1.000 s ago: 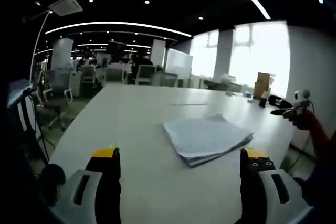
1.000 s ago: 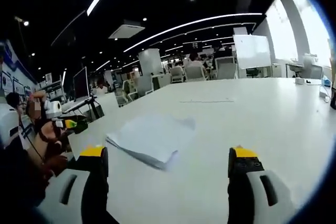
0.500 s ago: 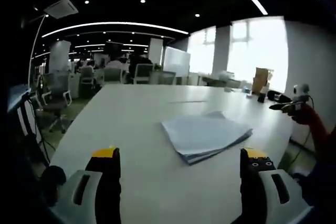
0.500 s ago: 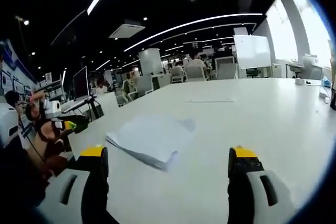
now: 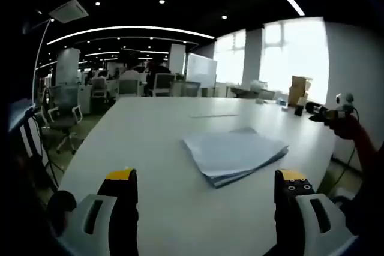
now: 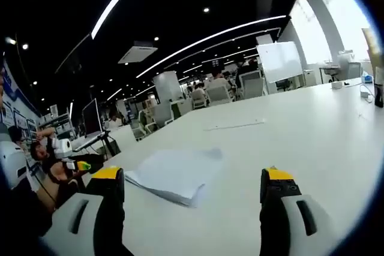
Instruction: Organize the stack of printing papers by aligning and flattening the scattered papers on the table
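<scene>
Paper stack (image 5: 234, 155), one; tongs (image 5: 207, 199) two.

An open-plan office. A long white table (image 5: 156, 148) runs toward rows of grey swivel chairs (image 5: 66, 109) and desks at the left of the left gripper view. A white rolling whiteboard (image 6: 277, 61) stands upper right in the right gripper view, a dark computer monitor (image 6: 92, 118) at left, under curved ceiling light strips (image 6: 204, 40).

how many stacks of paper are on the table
1. One stack of paper lies on the white table, ahead of the left gripper; the right gripper sees it too.
</scene>
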`<state>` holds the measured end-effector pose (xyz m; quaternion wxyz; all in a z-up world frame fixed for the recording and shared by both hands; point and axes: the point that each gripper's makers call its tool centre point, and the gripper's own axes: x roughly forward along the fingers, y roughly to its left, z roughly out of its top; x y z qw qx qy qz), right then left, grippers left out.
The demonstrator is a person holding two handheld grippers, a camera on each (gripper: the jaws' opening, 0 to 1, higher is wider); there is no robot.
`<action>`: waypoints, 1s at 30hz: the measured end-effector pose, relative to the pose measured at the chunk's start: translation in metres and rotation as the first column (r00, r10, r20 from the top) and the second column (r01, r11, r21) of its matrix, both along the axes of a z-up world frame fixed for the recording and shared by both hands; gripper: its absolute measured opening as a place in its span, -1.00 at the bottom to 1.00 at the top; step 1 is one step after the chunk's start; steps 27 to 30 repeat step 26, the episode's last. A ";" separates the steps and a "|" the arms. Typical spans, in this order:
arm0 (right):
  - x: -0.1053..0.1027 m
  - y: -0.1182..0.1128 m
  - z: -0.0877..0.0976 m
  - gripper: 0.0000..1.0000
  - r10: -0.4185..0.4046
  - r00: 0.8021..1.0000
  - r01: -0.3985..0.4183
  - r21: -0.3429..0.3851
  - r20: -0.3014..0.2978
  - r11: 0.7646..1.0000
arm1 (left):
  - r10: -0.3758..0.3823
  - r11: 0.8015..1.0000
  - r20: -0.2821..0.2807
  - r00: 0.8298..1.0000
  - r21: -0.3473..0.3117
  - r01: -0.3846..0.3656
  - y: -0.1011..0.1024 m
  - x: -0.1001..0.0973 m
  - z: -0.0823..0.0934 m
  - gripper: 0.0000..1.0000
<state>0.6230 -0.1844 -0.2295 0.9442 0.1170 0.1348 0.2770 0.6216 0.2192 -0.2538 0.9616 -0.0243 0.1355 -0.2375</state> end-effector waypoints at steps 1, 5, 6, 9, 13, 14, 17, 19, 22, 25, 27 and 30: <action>0.000 0.001 -0.001 0.78 0.002 1.000 -0.002 -0.008 -0.002 1.000 | -0.002 1.000 0.000 1.000 -0.001 0.002 0.000 0.000 0.000 0.94; -0.002 0.003 -0.003 0.79 0.009 1.000 -0.009 -0.032 -0.004 0.999 | -0.007 1.000 0.000 1.000 -0.003 0.007 -0.002 -0.002 0.001 0.94; -0.002 0.004 -0.004 0.79 0.011 1.000 -0.012 -0.032 -0.005 0.999 | -0.007 1.000 0.002 1.000 -0.002 0.007 -0.001 -0.002 0.001 0.94; -0.002 0.004 -0.004 0.79 0.016 1.000 -0.016 -0.033 -0.007 0.999 | -0.004 1.000 0.005 1.000 -0.004 0.004 -0.001 -0.003 0.002 0.94; -0.002 0.005 -0.005 0.79 0.018 1.000 -0.019 -0.038 -0.009 0.999 | -0.002 1.000 0.005 1.000 -0.003 0.002 0.000 -0.004 0.002 0.94; -0.003 0.005 -0.004 0.79 0.019 1.000 -0.019 -0.039 -0.009 0.999 | -0.001 1.000 0.005 1.000 -0.004 0.002 0.000 -0.004 0.003 0.94; -0.003 0.005 -0.003 0.79 0.018 1.000 -0.018 -0.039 -0.005 0.999 | -0.004 1.000 0.005 1.000 -0.003 0.004 -0.001 -0.005 0.003 0.94; -0.003 0.004 -0.002 0.79 0.014 1.000 -0.014 -0.036 -0.003 0.999 | -0.004 1.000 0.006 1.000 -0.003 0.004 -0.001 -0.005 0.003 0.94; -0.003 0.004 -0.003 0.79 0.016 1.000 -0.016 -0.036 -0.005 0.999 | -0.005 1.000 0.005 1.000 -0.003 0.005 -0.002 -0.005 0.002 0.94; -0.004 0.005 -0.005 0.79 0.019 1.000 -0.020 -0.044 -0.011 0.999 | -0.008 1.000 0.002 1.000 0.000 0.008 -0.002 -0.005 0.002 0.94; -0.004 0.004 -0.006 0.79 0.020 1.000 -0.020 -0.047 -0.013 0.999 | -0.008 1.000 0.002 1.000 0.001 0.008 -0.002 -0.005 0.001 0.94; -0.004 0.004 -0.006 0.79 0.020 1.000 -0.020 -0.047 -0.013 0.999 | -0.008 1.000 0.002 1.000 0.001 0.008 -0.002 -0.005 0.001 0.94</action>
